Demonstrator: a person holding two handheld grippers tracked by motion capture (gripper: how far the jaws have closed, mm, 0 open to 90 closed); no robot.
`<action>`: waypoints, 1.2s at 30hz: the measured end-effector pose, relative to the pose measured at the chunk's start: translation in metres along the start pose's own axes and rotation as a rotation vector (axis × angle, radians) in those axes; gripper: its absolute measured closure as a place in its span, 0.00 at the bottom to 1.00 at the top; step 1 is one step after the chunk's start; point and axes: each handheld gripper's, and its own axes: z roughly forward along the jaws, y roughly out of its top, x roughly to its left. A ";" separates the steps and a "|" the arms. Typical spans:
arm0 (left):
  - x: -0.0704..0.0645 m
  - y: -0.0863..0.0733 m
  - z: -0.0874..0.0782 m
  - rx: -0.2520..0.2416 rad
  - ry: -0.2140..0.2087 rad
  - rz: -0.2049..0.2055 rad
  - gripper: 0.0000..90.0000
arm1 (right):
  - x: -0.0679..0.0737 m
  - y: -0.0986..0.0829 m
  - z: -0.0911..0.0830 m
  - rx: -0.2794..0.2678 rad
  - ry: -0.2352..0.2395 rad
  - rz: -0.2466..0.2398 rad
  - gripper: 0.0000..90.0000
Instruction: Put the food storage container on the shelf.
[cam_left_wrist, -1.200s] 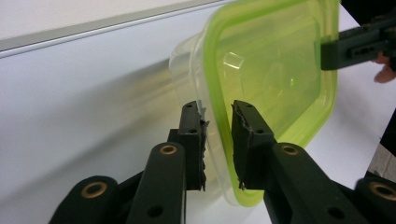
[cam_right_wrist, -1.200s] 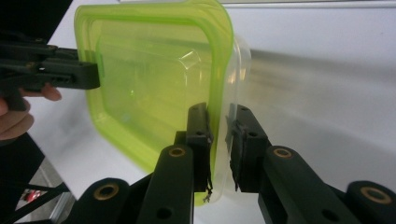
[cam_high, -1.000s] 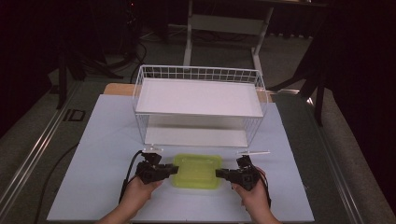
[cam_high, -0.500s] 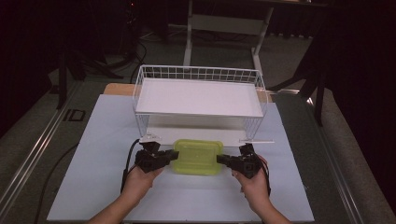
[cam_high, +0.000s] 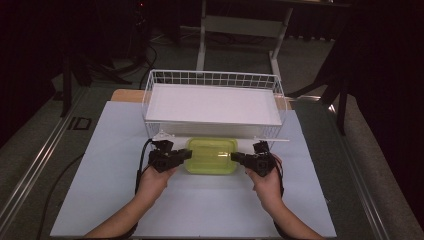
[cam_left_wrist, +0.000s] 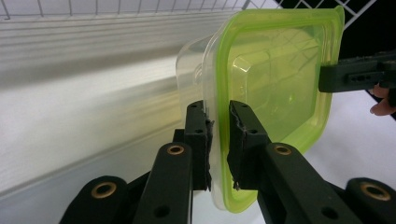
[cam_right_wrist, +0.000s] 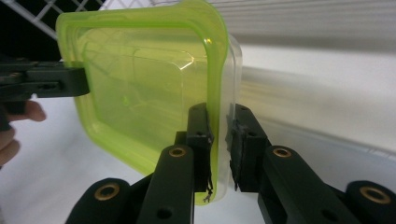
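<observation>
High view: left gripper (cam_high: 186, 155) pinches the left rim of the green-lidded container (cam_high: 211, 155) and right gripper (cam_high: 235, 158) pinches the right rim, box held between them near the middle of the white mat (cam_high: 100, 165), right at the front edge of the wire rack (cam_high: 212, 102). Both gripper views confirm jaws pressed onto the lid edge (cam_left_wrist: 219, 140), (cam_right_wrist: 218, 140). Judgement: pickup done, transport mostly done; left is sliding the container under the rack's shelf, setting it down, releasing both.
</observation>
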 end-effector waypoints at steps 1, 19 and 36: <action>0.002 0.001 0.002 -0.005 0.003 -0.003 0.89 | -0.002 0.001 0.002 -0.005 -0.006 -0.001 0.88; 0.026 0.007 0.033 -0.032 0.007 -0.062 0.88 | -0.017 0.013 0.032 -0.046 -0.075 0.017 0.88; 0.028 0.005 0.053 -0.109 0.076 0.044 0.68 | -0.023 0.017 0.047 -0.097 -0.136 0.045 0.78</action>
